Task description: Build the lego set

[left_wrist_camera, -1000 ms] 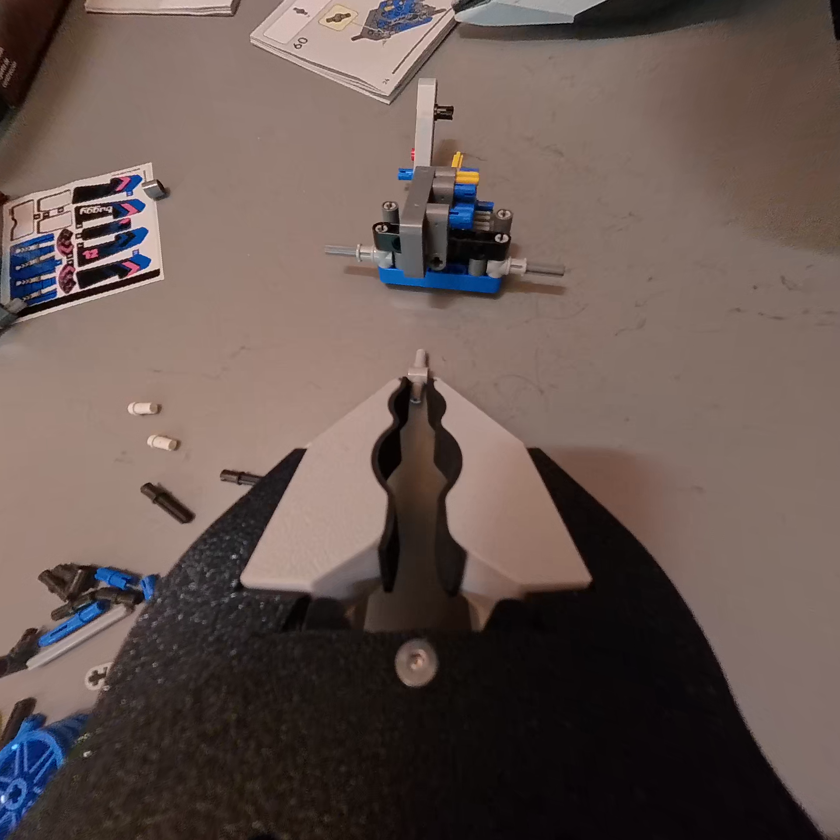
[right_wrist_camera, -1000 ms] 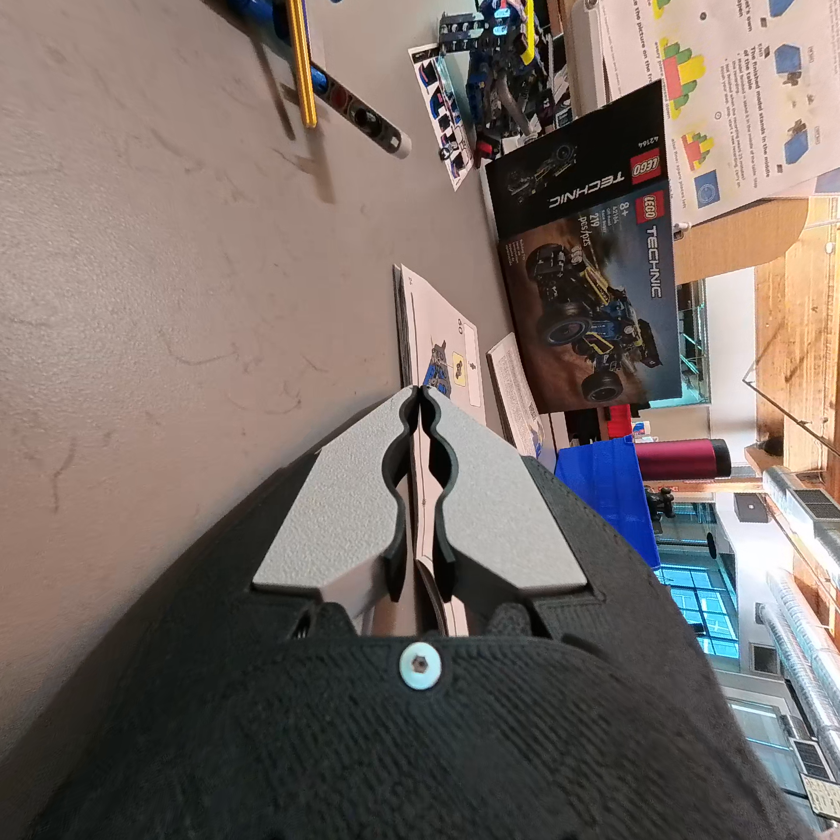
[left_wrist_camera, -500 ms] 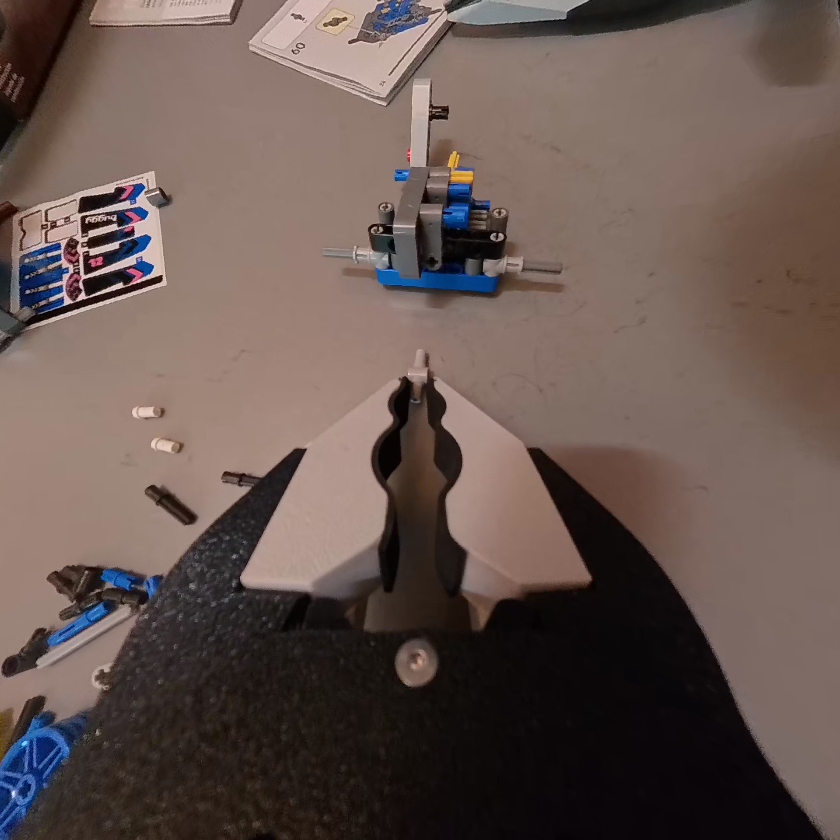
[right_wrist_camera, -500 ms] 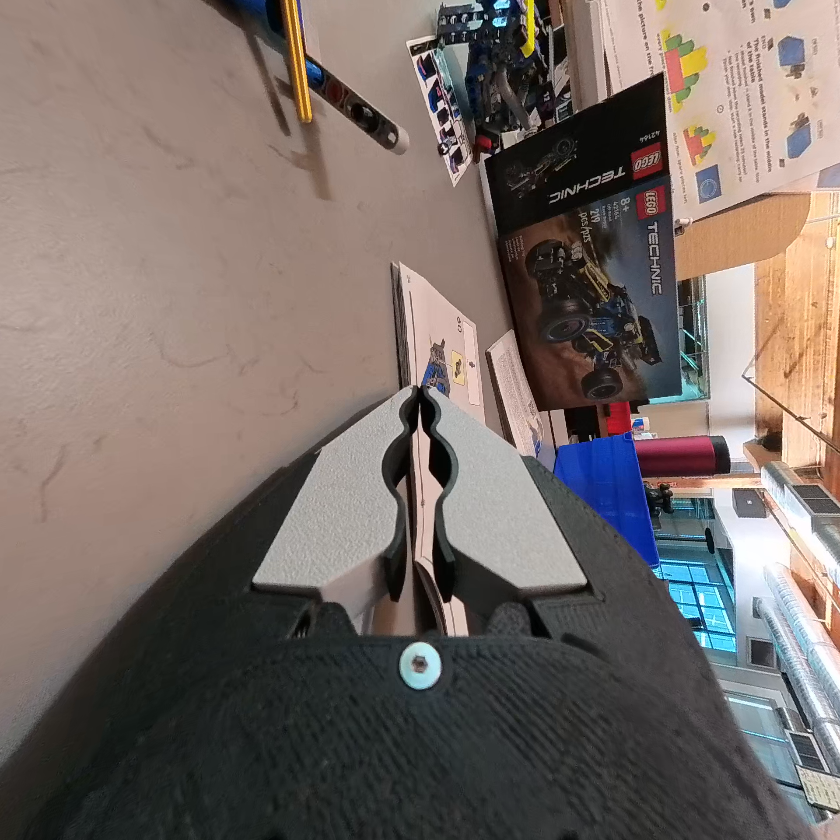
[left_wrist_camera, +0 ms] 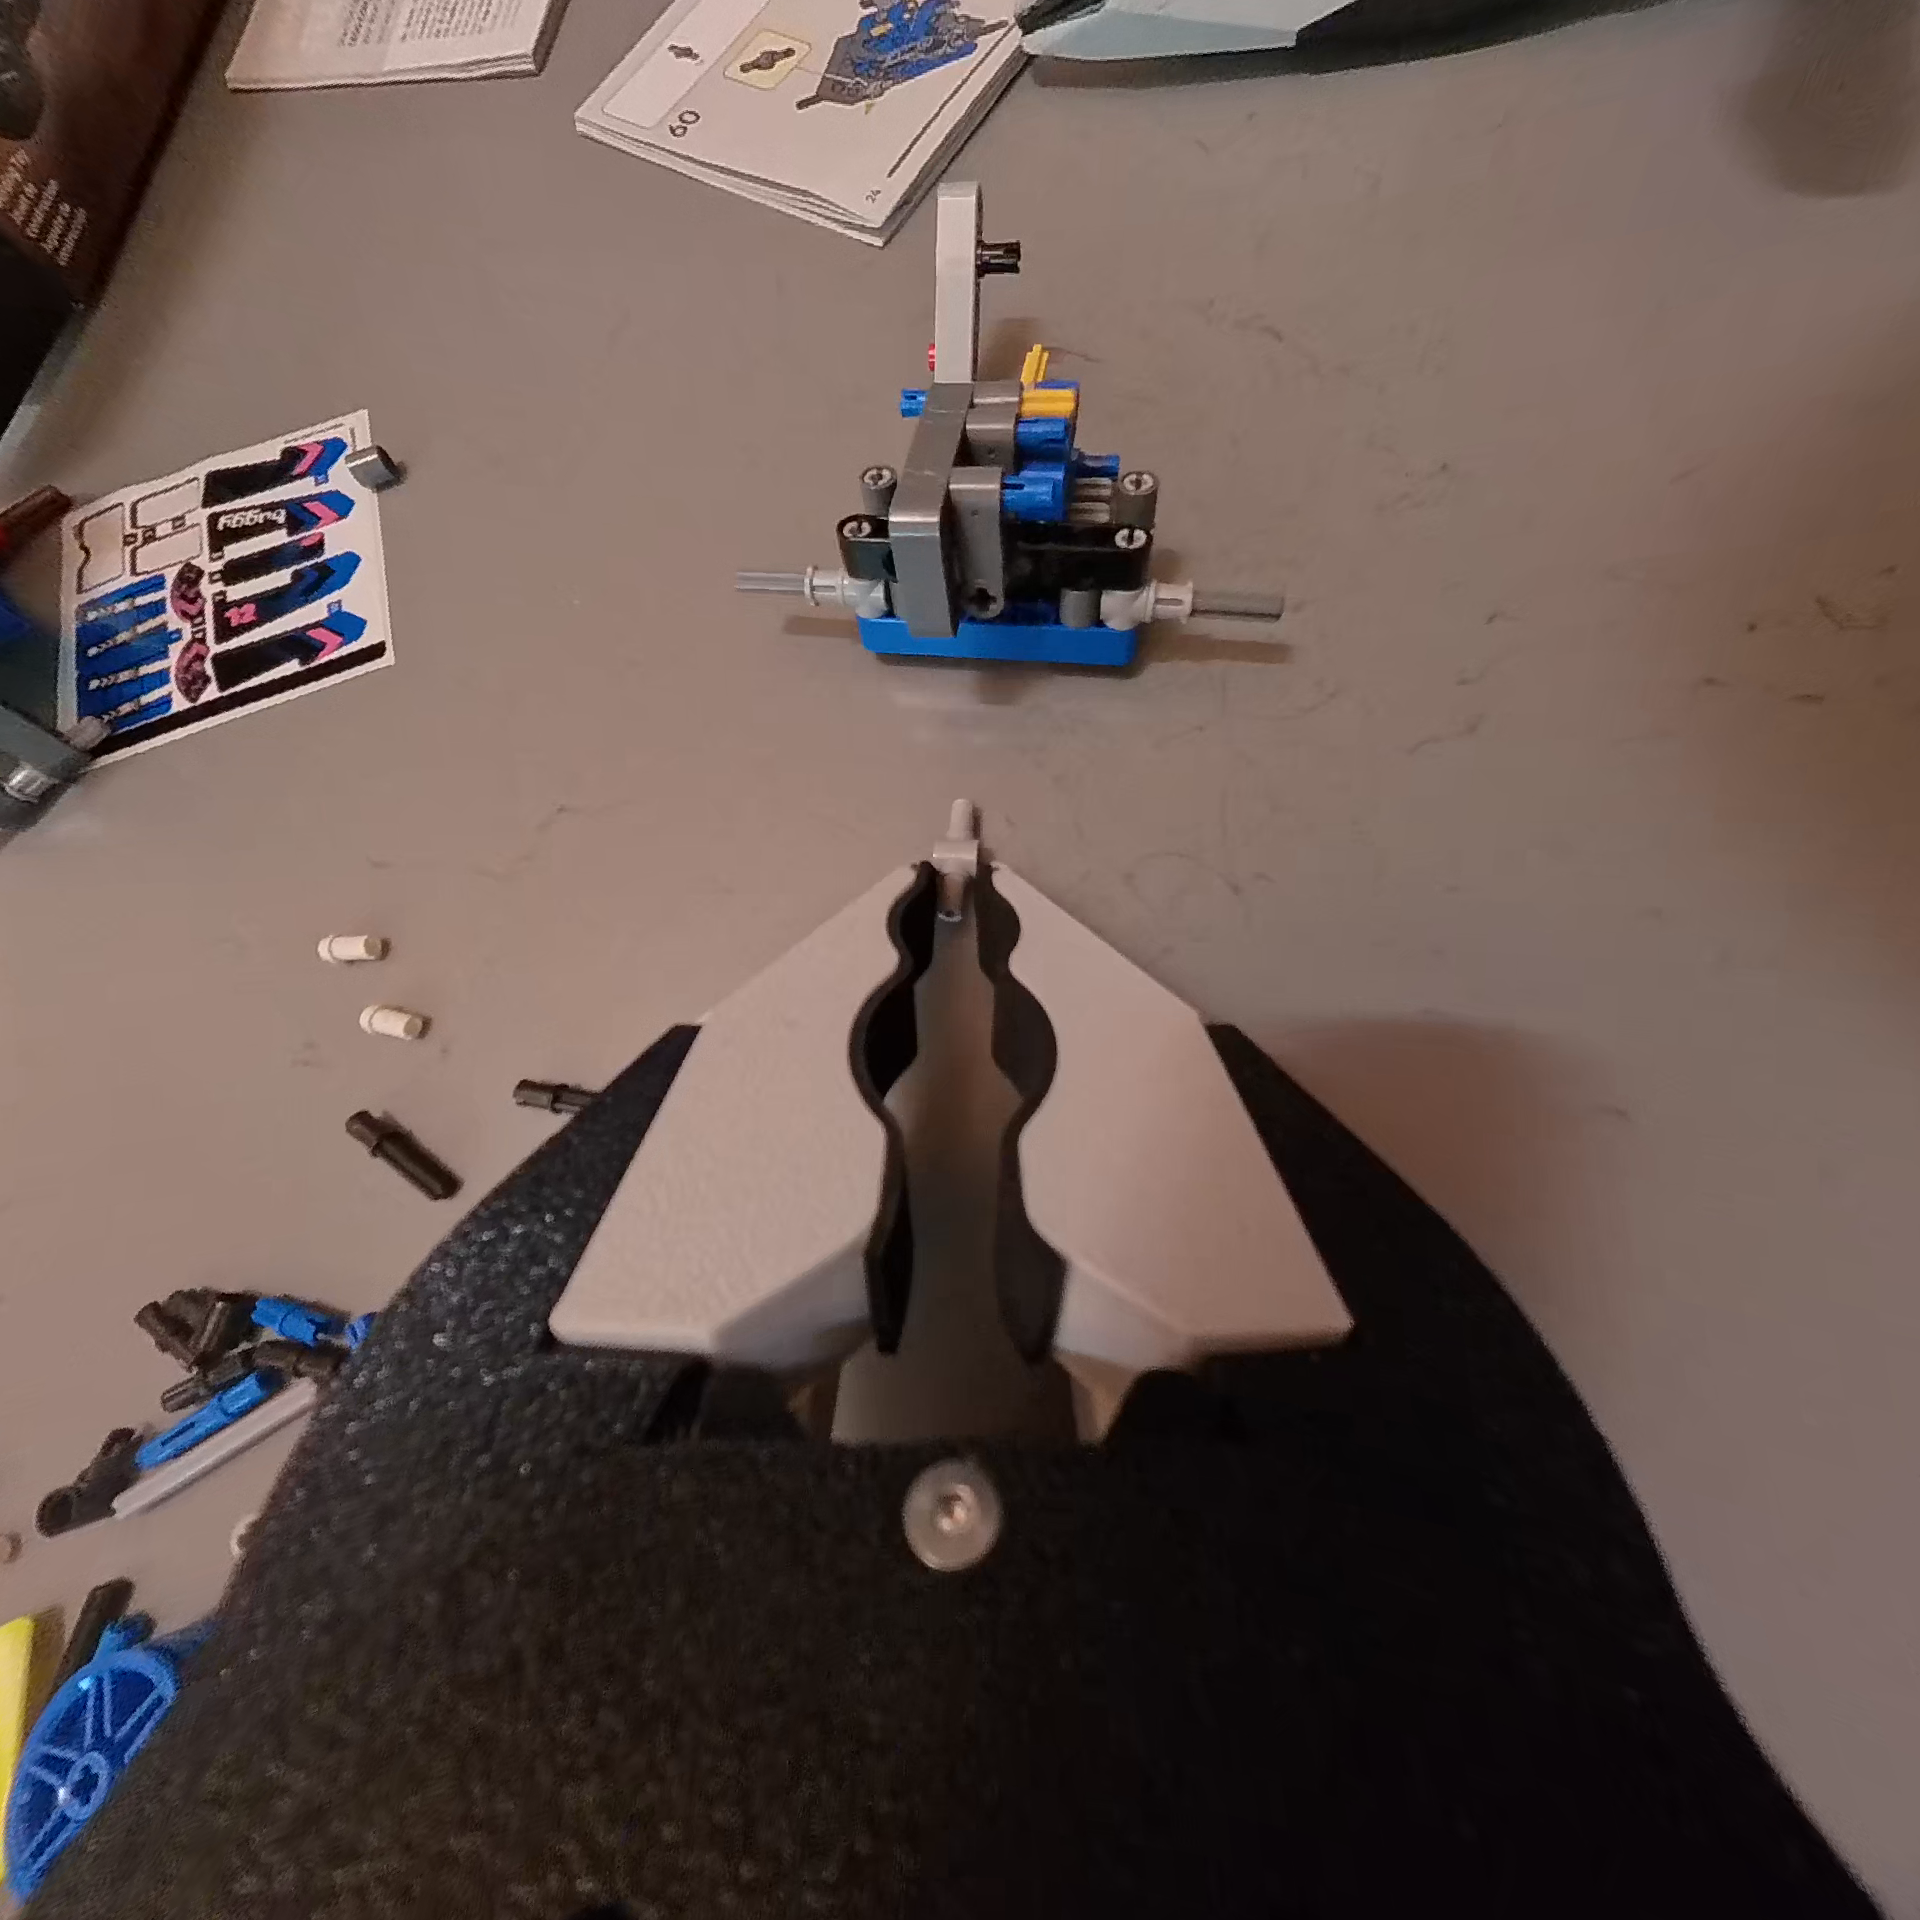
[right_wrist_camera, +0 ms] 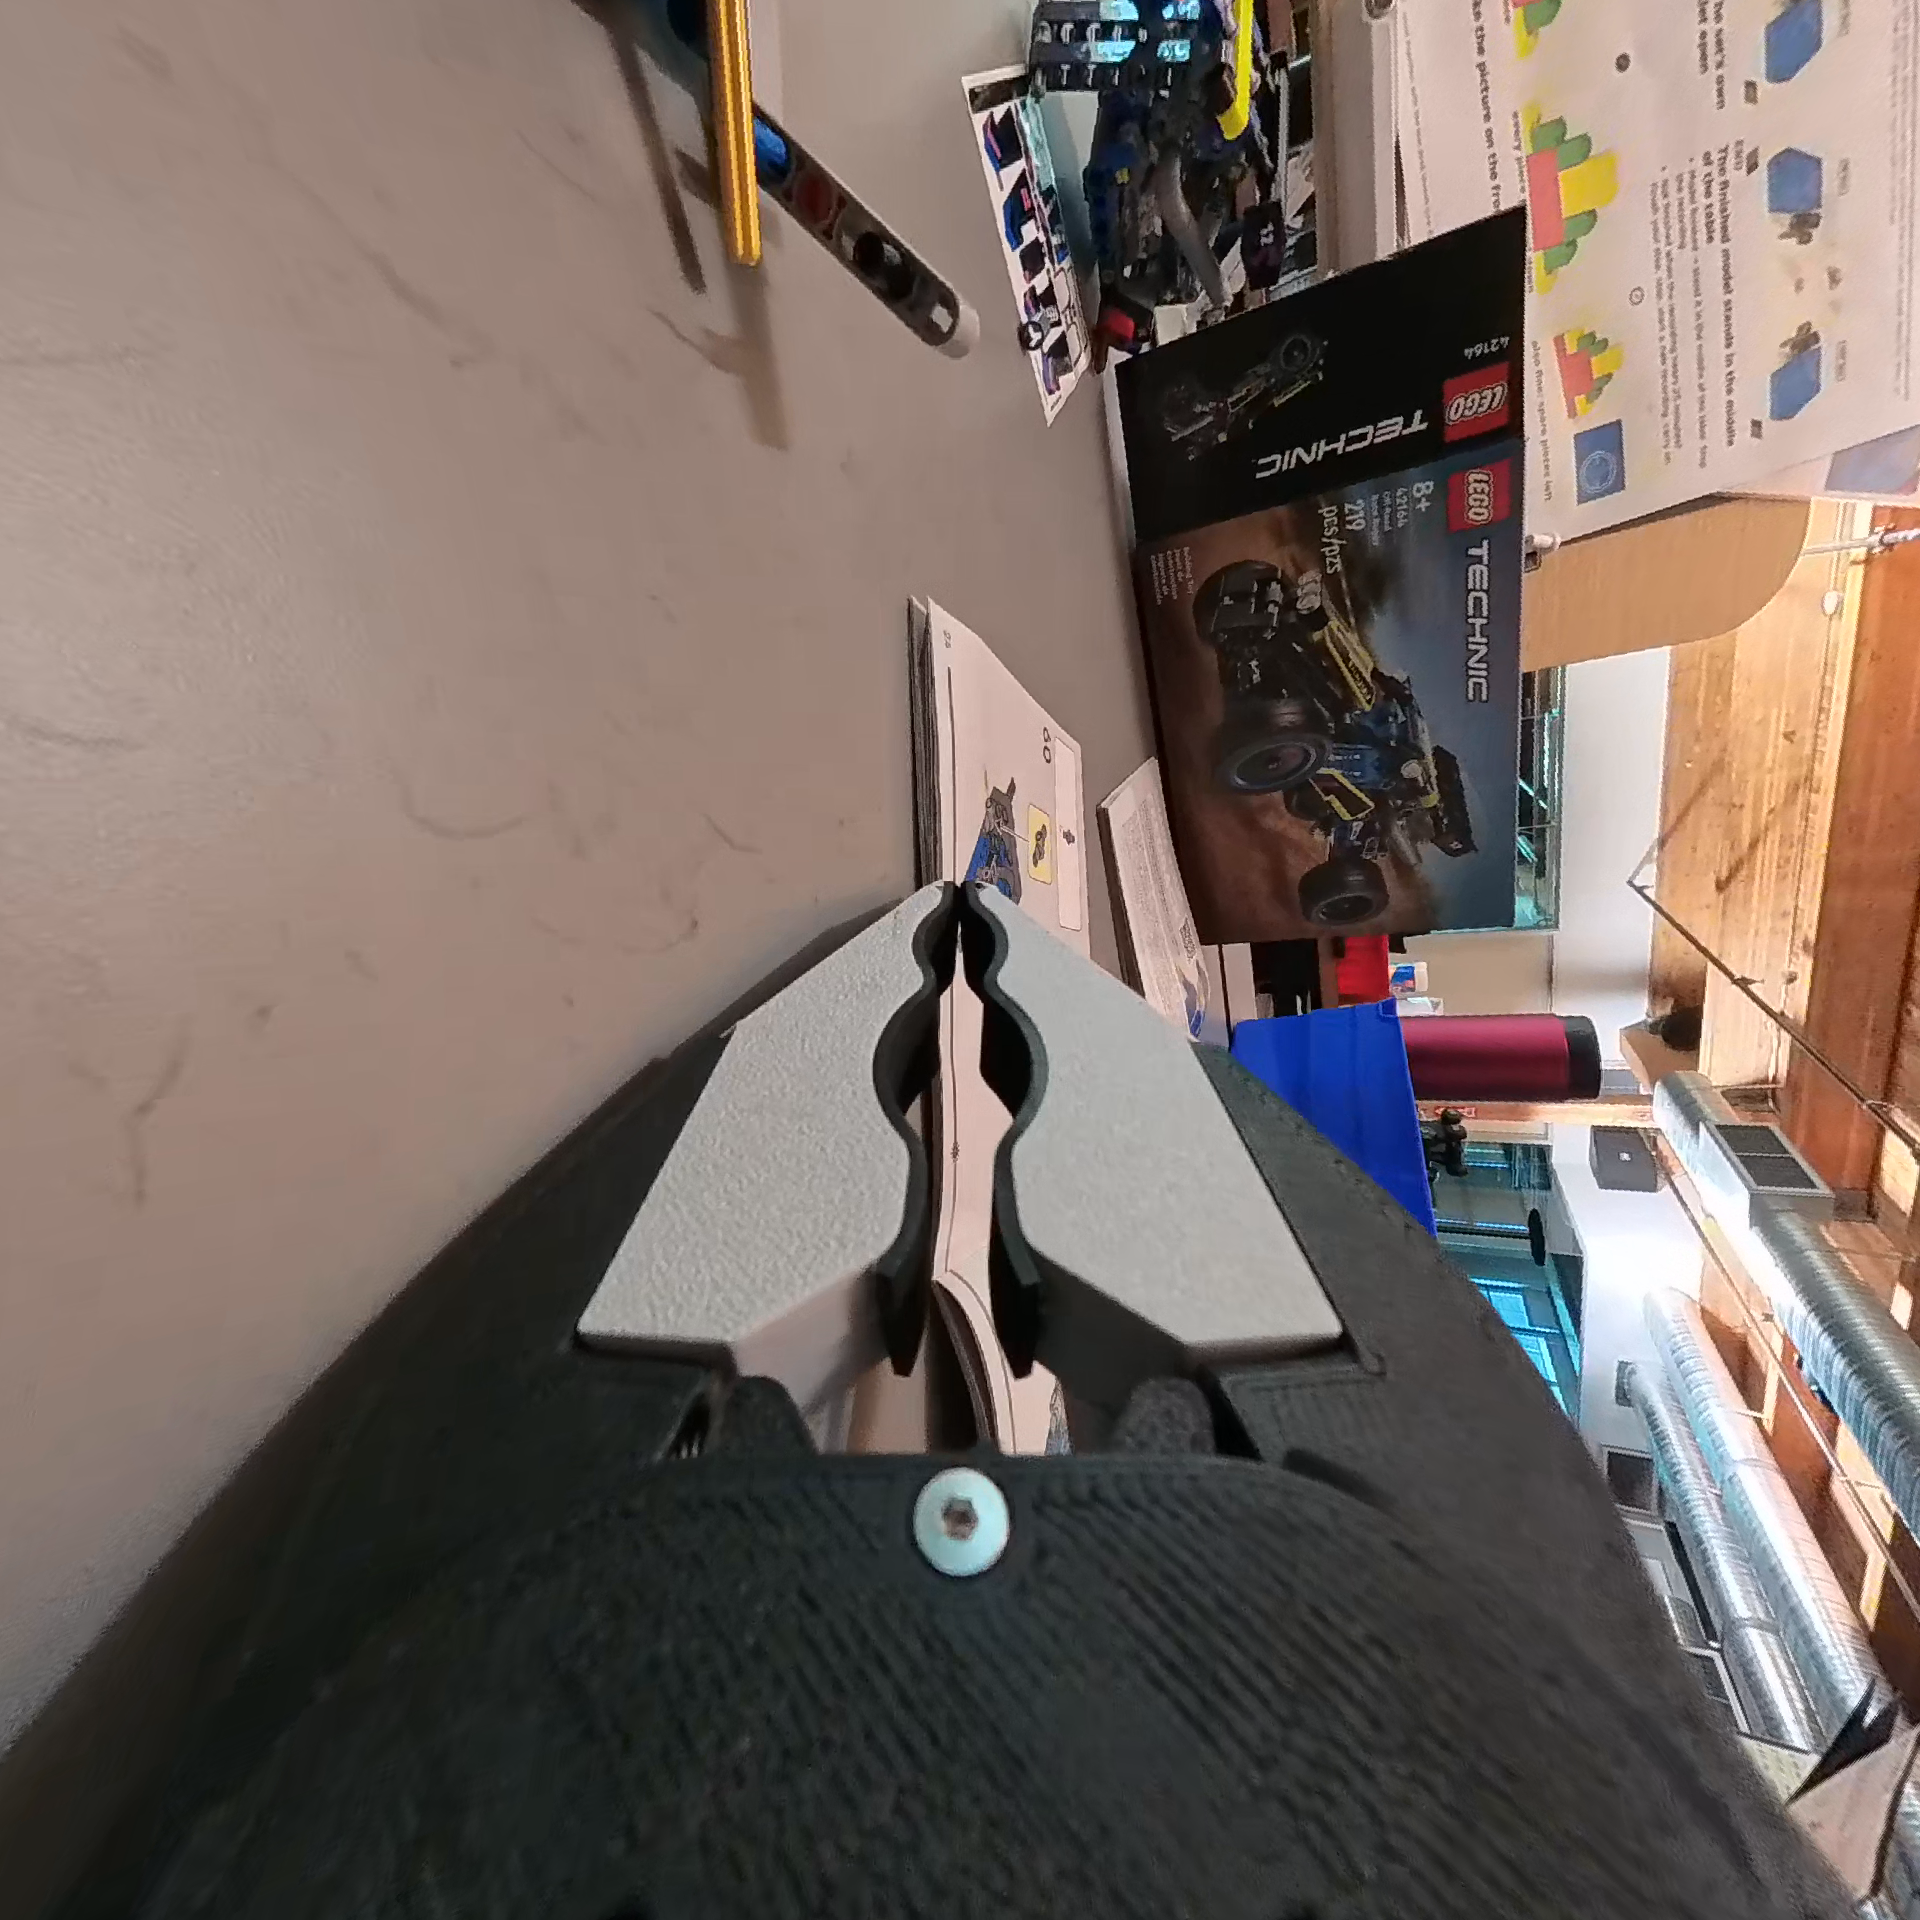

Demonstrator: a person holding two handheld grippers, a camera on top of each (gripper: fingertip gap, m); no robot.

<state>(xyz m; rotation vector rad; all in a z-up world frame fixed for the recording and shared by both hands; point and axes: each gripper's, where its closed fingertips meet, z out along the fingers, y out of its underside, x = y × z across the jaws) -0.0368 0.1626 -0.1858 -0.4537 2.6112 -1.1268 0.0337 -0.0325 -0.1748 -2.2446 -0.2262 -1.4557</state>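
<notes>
My left gripper (left_wrist_camera: pixel 956 873) is shut on a small light grey pin (left_wrist_camera: pixel 958 844) that sticks out past its tips, above the grey table. Ahead of it stands the partly built model (left_wrist_camera: pixel 997 530): a blue base, black and grey beams, grey axles out both sides and a tall light grey beam upright at the back. My right gripper (right_wrist_camera: pixel 958 906) is shut and empty, rolled on its side close to the table. In its view the model's yellow and grey beams (right_wrist_camera: pixel 821 197) show at the top edge.
The open instruction booklet (left_wrist_camera: pixel 810 104) lies behind the model; it also shows in the right wrist view (right_wrist_camera: pixel 1008 821). A sticker sheet (left_wrist_camera: pixel 223 582) lies at the left. Loose white, black and blue pins (left_wrist_camera: pixel 229 1340) and a blue wheel hub (left_wrist_camera: pixel 83 1766) lie lower left. The set box (right_wrist_camera: pixel 1340 623) stands beyond. The tips of one gripper are about 20 centimeters away from the tips of the other. From the left gripper's tips to the blue wheel hub (left_wrist_camera: pixel 83 1766) is close to 20 centimeters.
The left gripper has drifted a little back and left from the model with the pin still held. The right gripper has shifted slightly; its jaws stay shut.
</notes>
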